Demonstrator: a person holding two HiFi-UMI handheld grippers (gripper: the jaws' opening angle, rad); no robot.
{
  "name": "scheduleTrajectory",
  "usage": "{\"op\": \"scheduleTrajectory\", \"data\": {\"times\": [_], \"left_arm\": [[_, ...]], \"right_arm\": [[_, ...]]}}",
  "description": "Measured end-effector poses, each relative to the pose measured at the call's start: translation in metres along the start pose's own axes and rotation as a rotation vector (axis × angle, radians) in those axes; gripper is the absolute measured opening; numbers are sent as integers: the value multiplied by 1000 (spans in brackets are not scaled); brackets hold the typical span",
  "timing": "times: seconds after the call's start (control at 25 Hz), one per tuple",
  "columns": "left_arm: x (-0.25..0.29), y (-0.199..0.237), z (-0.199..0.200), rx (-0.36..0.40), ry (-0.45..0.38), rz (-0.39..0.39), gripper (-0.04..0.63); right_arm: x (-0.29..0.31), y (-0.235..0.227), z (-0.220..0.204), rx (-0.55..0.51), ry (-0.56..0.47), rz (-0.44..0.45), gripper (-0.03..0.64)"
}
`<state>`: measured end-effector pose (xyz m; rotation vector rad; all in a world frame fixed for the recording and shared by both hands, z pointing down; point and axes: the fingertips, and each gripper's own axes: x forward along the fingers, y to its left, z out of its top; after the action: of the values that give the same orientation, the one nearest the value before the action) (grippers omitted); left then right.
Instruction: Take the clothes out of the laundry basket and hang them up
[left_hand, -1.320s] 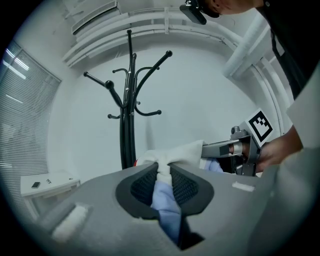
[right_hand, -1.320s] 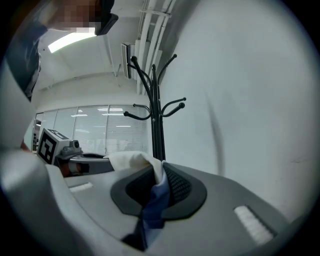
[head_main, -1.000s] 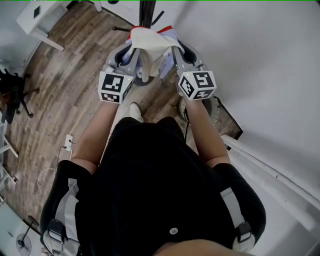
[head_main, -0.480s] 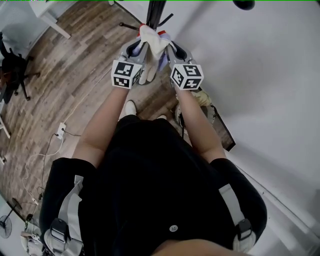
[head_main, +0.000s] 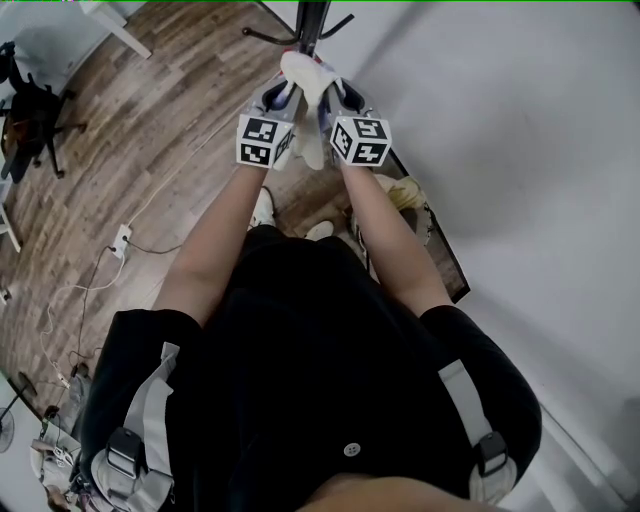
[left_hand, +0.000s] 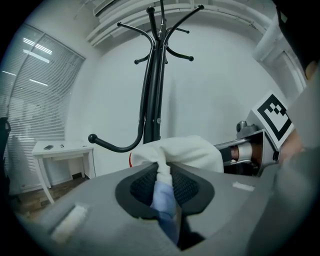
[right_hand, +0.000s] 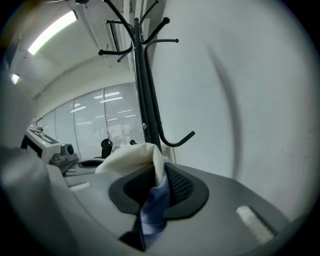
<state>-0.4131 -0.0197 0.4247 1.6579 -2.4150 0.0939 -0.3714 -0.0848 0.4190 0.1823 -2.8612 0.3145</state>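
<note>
I hold a cream and light-blue garment (head_main: 305, 78) up between both grippers, right in front of the black coat stand (head_main: 312, 20). My left gripper (head_main: 286, 98) is shut on a bunched fold of it (left_hand: 164, 170). My right gripper (head_main: 330, 98) pinches another fold (right_hand: 156, 175); its jaws are beginning to open, with the cloth still pressed between the pads. In both gripper views the stand's curved hooks (left_hand: 115, 146) (right_hand: 177, 140) rise just beyond the cloth. The laundry basket (head_main: 428, 222) with pale clothes in it stands on the floor by my right arm.
A white wall (head_main: 520, 120) runs along the right. A white desk (left_hand: 60, 149) stands at the left, and a dark chair (head_main: 30, 110) beyond it. A power strip and cables (head_main: 122, 240) lie on the wood floor.
Both grippers have moved forward and closer together, carrying the garment up to the coat stand. The cloth between them is more bunched than before.
</note>
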Motion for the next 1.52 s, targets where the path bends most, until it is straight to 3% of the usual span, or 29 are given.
{"op": "scheduleTrajectory", "data": {"times": [0.2,0.64,1.52], "left_arm": [[-6,-6,-17,-2,23,10,69],[-21,-12,-41,16,65,55,86],[-42,-30,-64,27,89,23,169]], "right_arm": [[-7,2,-18,6,26,24,121],[-21,3,-46,7,62,67,134],[-45,8,-71,-42,101,132,187]]}}
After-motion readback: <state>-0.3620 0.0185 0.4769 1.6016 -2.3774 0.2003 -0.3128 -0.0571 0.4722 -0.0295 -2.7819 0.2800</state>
